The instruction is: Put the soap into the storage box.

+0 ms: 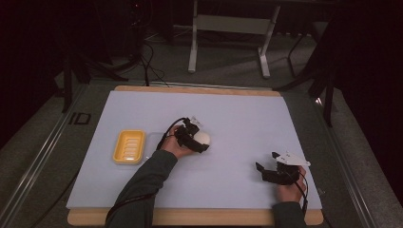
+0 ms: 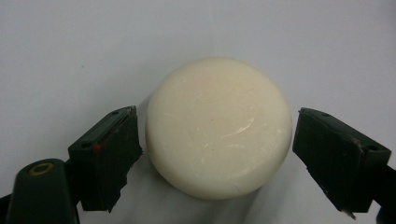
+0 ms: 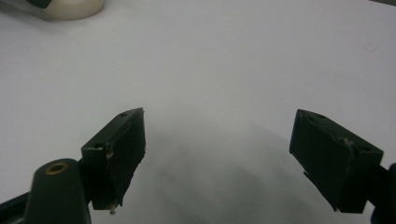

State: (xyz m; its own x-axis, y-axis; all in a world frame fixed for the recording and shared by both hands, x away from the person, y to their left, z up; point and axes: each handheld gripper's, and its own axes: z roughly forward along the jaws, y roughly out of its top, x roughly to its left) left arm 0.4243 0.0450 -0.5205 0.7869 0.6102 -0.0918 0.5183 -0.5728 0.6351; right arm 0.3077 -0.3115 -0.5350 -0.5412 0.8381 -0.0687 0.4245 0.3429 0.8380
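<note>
Bench (image 1: 237,118) covered with a pale sheet, wooden edge visible at near and far sides.

Left claw (image 1: 194,137) sits near the middle of the bench, held in the left hand (image 1: 177,146). In the left gripper view its jaws are apart, one on each side of a round cream-white bar of soap (image 2: 218,127) that lies flat on the sheet. Small gaps show between each jaw and the soap — not clamped on it.

Yellow soap dish (image 1: 129,146) rests on the sheet to the left of the left claw, near it but apart, with a clear flat piece just beside its right edge — too faint to identify.

Right claw (image 1: 273,170) hovers or rests low at the near right of the bench, in the right hand (image 1: 290,190). Right gripper view: jaws spread wide, only bare sheet between them; the soap's edge shows at the top left corner.
</note>
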